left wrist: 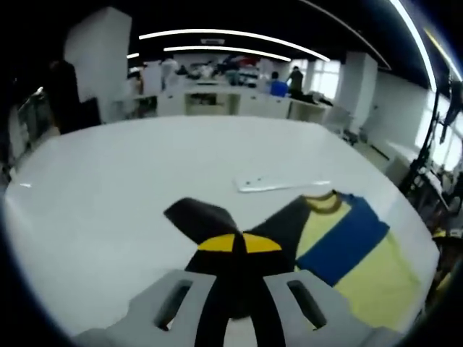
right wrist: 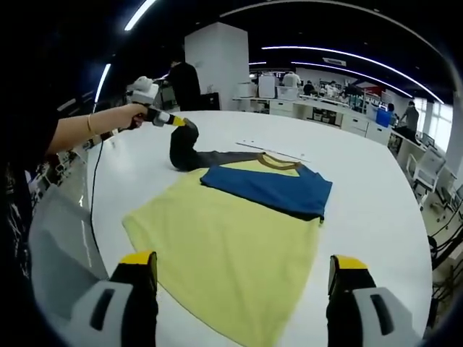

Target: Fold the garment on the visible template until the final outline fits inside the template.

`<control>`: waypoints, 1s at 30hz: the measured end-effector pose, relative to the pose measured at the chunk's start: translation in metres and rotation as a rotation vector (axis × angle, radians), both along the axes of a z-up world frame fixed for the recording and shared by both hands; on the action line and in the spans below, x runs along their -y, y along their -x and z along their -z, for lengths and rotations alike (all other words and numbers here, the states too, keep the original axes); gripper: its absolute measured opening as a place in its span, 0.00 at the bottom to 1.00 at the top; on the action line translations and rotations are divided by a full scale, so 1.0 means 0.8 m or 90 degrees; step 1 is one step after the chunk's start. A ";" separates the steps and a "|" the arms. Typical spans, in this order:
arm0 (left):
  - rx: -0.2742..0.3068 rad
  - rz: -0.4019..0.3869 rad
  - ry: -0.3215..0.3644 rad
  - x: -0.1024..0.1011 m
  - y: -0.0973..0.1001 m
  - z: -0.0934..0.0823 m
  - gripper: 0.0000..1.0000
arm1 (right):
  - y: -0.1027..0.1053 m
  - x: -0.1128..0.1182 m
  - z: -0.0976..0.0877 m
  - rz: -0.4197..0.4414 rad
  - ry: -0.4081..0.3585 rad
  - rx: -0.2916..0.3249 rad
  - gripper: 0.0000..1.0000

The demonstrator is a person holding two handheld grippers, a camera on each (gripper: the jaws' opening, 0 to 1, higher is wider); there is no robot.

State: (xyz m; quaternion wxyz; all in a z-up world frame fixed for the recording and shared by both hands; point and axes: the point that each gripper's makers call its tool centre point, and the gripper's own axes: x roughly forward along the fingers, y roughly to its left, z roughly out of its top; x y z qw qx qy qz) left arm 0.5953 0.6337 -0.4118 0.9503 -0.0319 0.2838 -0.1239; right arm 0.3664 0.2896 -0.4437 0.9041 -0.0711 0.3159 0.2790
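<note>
Garment (right wrist: 231, 238) lies flat on the white table (right wrist: 369, 210), a T-shirt with a pale yellow body, a blue band across the chest and a mustard collar (right wrist: 278, 163). One dark sleeve (right wrist: 184, 148) is lifted off the surface at the far left of the shirt, pulled up into a peak.

Left gripper (right wrist: 177, 123) holds that sleeve: in the right gripper view its yellow-tipped jaws are pinched on the dark fabric, a person's hand (right wrist: 130, 112) and bare forearm behind it. In the left gripper view the same gripper (left wrist: 239, 244) shows its jaws pressed together with dark cloth (left wrist: 199, 217) bunched between and ahead of them; the shirt's blue band (left wrist: 343, 242) and yellow body spread to the right.

Right gripper (right wrist: 242, 271) hangs over the near hem of the shirt, jaws spread wide apart, nothing between them, apart from the cloth.

A thin white strip (left wrist: 282, 184) lies on the table just beyond the collar; cannot tell what it is.

Beyond the table: a white pillar (right wrist: 217, 65), benches, a few people standing far off, long ceiling lights (left wrist: 231, 35).
</note>
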 end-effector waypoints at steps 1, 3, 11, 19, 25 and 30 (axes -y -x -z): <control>-0.001 0.003 0.003 0.005 -0.001 0.000 0.00 | 0.000 0.000 0.000 0.000 -0.002 -0.001 0.99; -0.003 0.014 0.005 0.019 -0.004 -0.001 0.00 | 0.000 -0.001 0.001 0.000 -0.003 -0.001 0.99; -0.005 0.040 0.016 0.060 -0.010 -0.009 0.00 | 0.005 -0.002 0.007 0.000 -0.005 -0.009 0.99; -0.005 0.065 0.023 0.093 -0.012 -0.015 0.00 | 0.009 -0.007 0.011 -0.003 -0.010 -0.013 0.99; -0.005 0.088 0.029 0.129 -0.013 -0.018 0.00 | 0.009 -0.006 0.011 -0.004 -0.004 -0.012 0.99; -0.006 0.106 0.032 0.155 -0.018 -0.017 0.00 | 0.009 -0.004 0.012 0.001 -0.004 -0.013 0.99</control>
